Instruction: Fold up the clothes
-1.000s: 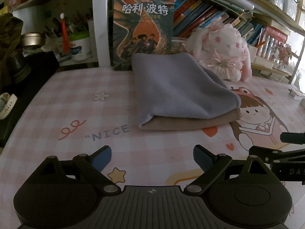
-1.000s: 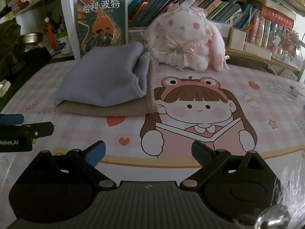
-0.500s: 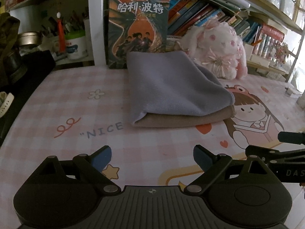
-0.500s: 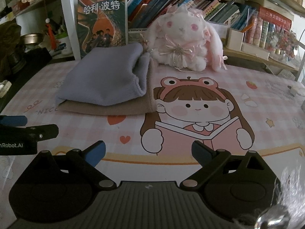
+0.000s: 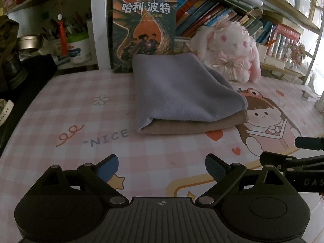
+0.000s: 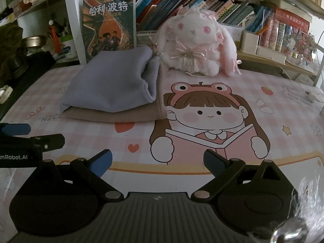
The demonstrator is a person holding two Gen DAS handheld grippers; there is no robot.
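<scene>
So both grippers are just hanging over the near edge of the counter [image 5: 66, 93], which has a pink checkered mat with a cartoon girl [image 6: 208, 117] reading a book printed on it. The left gripper [image 5: 161, 167] has its fingers spread wide, nothing between them, just mat with the little star print underneath. Same deal with the right gripper [image 6: 158, 162]: fingers released and empty, sitting over the bottom of the cartoon girl's book. The two are side by side; each one pokes into the edge of the other's view.

The clothes are already stacked toward the back edge of the counter, left of the cartoon girl's head. There's a lavender folded garment [image 5: 178, 93] lying on top of a tan folded garment [image 5: 194, 126], and the tan one sticks out along the near side and the right side. From the right wrist view you can see the lavender piece's open folded end curling up on the right. Neither gripper is touching the stack, they're well apart from it.

Behind the stack a big book with Chinese title text [image 5: 144, 26] stands upright, right against the back of the lavender piece. Just beside the stack to the right sits a white and pink plush bunny [image 6: 195, 42], with a row of books [image 6: 172, 2] on the shelf behind it.
</scene>
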